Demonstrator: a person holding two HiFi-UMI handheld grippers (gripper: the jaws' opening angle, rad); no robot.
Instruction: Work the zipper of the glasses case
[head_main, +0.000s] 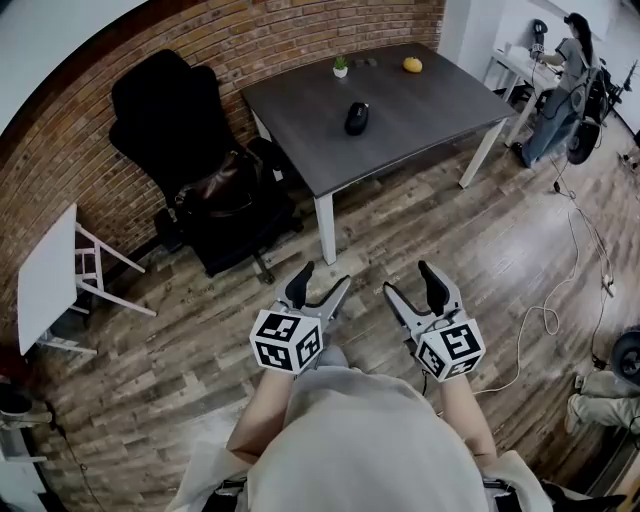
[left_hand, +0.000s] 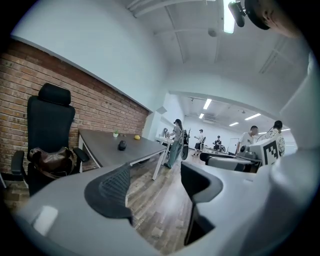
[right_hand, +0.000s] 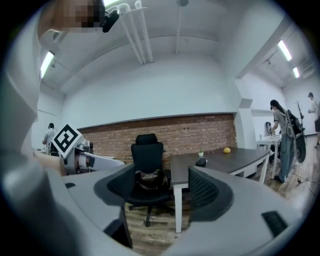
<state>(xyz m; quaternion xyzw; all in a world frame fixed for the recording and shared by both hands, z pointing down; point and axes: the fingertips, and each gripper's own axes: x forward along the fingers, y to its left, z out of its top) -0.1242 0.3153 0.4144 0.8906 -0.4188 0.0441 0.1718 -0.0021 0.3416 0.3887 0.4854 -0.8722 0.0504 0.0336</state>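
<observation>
The black glasses case (head_main: 357, 117) lies on the dark grey table (head_main: 420, 110), far ahead of both grippers. It shows small in the left gripper view (left_hand: 122, 145) and in the right gripper view (right_hand: 201, 162). My left gripper (head_main: 325, 277) and right gripper (head_main: 408, 278) are held side by side over the wooden floor, short of the table's near corner. Both stand open with nothing between the jaws, as the left gripper (left_hand: 155, 185) and right gripper (right_hand: 162, 192) also show in their own views.
A black office chair (head_main: 190, 150) with a brown bag (head_main: 225, 185) stands left of the table by the brick wall. A small plant (head_main: 340, 66) and a yellow fruit (head_main: 412, 65) sit on the table. A white side table (head_main: 45, 280) stands at left. A cable (head_main: 560, 300) crosses the floor at right.
</observation>
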